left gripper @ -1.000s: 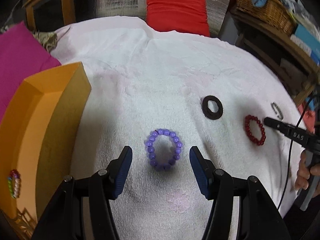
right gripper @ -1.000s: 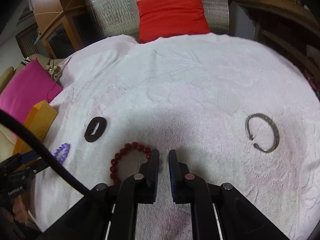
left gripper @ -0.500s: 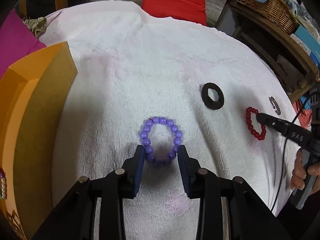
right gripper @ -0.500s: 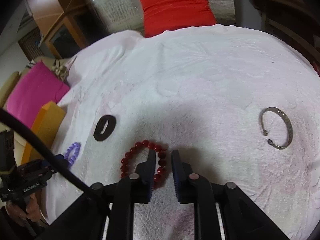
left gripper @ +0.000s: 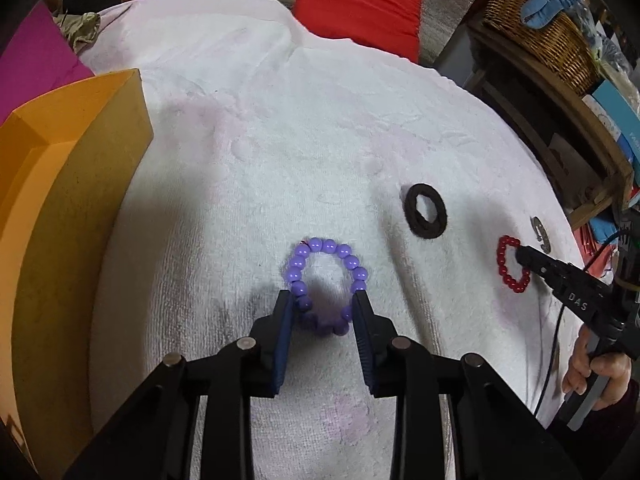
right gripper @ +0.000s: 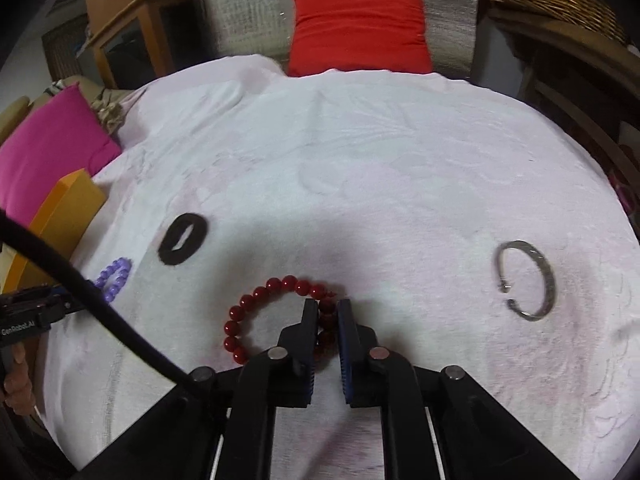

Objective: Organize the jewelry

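Observation:
A purple bead bracelet (left gripper: pixel 326 280) lies on the white towel (left gripper: pixel 320 128). My left gripper (left gripper: pixel 322 300) is shut on its near half, fingers pressing both sides so the loop is squeezed narrow. A red bead bracelet (right gripper: pixel 276 312) lies further right; my right gripper (right gripper: pixel 328 306) is shut on its right side, beads between the pads. The purple bracelet also shows in the right wrist view (right gripper: pixel 114 274), and the red bracelet shows in the left wrist view (left gripper: pixel 510 264). An orange box (left gripper: pixel 60 208) stands at the left.
A black ring-shaped hair tie (left gripper: pixel 426 210) (right gripper: pixel 182 240) lies between the two bracelets. A silver open bangle (right gripper: pixel 526 280) lies at the right. A red cushion (right gripper: pixel 358 28) and pink cushion (right gripper: pixel 48 152) border the towel. A wicker basket (left gripper: pixel 536 24) sits on a shelf at right.
My left gripper moved forward and closed from wide open onto the purple bracelet, squeezing it narrower. My right gripper moved forward over the red bracelet's right side and now grips its beads.

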A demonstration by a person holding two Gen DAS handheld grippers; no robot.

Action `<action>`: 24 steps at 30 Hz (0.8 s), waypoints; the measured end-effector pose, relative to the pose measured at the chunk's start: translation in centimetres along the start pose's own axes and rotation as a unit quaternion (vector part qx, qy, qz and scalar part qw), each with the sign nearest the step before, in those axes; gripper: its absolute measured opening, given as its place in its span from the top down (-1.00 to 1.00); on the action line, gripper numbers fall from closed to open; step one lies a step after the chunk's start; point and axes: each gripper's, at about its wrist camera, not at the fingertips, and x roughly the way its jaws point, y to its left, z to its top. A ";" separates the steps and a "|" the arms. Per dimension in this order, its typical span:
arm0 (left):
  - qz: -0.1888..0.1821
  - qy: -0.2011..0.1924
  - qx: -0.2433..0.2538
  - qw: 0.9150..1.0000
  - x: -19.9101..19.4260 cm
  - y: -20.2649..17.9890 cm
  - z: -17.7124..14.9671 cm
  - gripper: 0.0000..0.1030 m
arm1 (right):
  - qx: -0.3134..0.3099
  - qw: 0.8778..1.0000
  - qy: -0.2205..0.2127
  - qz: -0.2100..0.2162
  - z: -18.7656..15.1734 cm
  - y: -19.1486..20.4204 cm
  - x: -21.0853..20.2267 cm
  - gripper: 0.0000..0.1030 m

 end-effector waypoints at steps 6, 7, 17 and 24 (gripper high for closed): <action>-0.012 -0.004 -0.042 0.999 0.1 0.9 0.8 0.18 | 0.022 0.999 0.013 0.023 0.0 -1.2 -0.1 0.78; -0.015 -0.007 -0.047 0.999 0.0 1.0 0.9 0.18 | 0.025 0.999 0.016 0.026 0.0 -1.4 -0.1 0.78; -0.014 -0.001 -0.049 0.999 1.2 0.8 1.1 0.83 | 0.031 0.999 0.017 0.029 -0.1 -1.0 0.1 0.64; -0.029 0.006 -0.039 0.999 1.3 -0.2 0.8 0.83 | -0.009 1.000 0.001 -0.005 -0.4 0.2 0.0 0.79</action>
